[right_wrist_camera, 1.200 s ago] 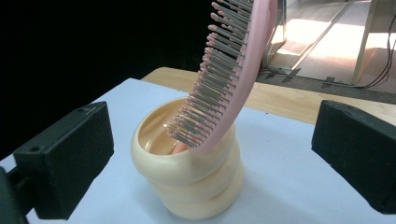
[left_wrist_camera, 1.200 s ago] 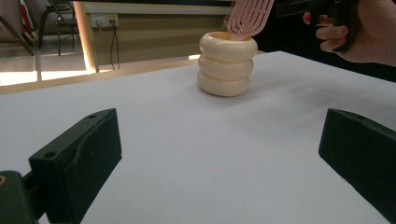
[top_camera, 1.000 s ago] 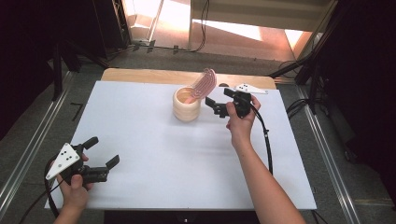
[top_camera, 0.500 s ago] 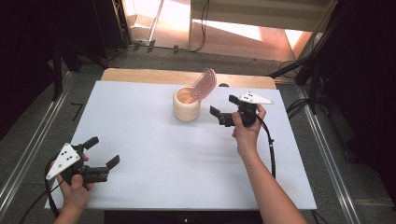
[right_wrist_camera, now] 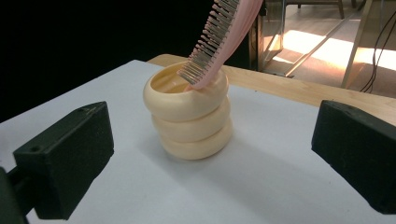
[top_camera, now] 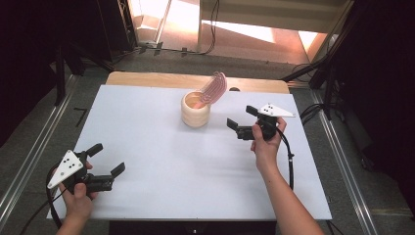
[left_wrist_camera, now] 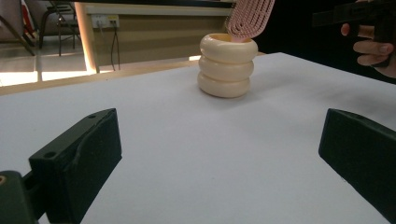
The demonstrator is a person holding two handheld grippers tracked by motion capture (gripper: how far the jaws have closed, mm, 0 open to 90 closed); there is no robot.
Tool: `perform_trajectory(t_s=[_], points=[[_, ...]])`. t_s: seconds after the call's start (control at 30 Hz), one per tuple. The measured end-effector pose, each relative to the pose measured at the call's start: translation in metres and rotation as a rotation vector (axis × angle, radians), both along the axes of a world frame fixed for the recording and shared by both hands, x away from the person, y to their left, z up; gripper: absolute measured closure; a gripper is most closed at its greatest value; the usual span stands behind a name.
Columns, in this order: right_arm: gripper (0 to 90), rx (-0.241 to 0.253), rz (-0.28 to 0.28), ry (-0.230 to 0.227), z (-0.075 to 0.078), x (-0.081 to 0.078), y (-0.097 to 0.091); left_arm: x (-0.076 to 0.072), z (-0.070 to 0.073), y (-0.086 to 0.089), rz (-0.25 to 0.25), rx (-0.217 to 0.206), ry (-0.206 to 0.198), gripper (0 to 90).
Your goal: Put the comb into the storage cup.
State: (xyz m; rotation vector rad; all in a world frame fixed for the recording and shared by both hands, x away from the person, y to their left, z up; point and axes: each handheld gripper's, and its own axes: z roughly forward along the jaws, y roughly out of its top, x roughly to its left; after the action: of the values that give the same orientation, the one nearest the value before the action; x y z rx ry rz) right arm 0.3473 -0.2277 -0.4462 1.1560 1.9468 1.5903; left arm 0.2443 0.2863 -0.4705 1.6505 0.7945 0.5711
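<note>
Since the earlier frames, right gripper (top_camera: 243,121) has drawn back from the holder toward the right of the high view; left gripper, holder and brush keep their places.

Item 1, lower left of the high view: left gripper (top_camera: 108,160), held low over the white table (top_camera: 161,166) in the person's left hand (top_camera: 78,200). Jaws released, wide apart, nothing between them. It sits well apart from everything else, which reads as parked out of the way rather than working. Its own view looks across bare tabletop at the holder in the upper middle.

Item 2, right of centre: right gripper, held in the person's right hand (top_camera: 266,142), grey plate on top. Jaws released and empty, pointing left at the holder, near it but not touching. In the right gripper view the holder sits squarely between the two black jaws, so the gripper appears lined up on it.

Item 3, upper centre: cream ribbed holder (top_camera: 195,110), three stacked rings, upright on the table near its far edge.

Item 4: pink hairbrush (top_camera: 214,88), standing handle-down inside the holder, head leaning out over the rim toward the upper right, bristles facing the right gripper (right_wrist_camera: 208,44). The rim props it; nothing else supports it.

Item 5, far edge: strip of wooden board (top_camera: 147,78) showing beyond the white surface.
</note>
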Motion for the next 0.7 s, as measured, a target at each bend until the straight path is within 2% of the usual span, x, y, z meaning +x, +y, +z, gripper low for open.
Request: perform_trajectory(t_s=[0.2,0.7], points=[[0.0,-0.013,0.005,-0.008,-0.004,-0.01,-0.006,-0.001,0.001,0.0,0.002,0.001,-0.001,0.0],[0.0,-0.006,0.002,-0.014,-0.017,-0.039,-0.028,-0.001,0.001,-0.001,0.002,-0.001,-0.001,0.0]])
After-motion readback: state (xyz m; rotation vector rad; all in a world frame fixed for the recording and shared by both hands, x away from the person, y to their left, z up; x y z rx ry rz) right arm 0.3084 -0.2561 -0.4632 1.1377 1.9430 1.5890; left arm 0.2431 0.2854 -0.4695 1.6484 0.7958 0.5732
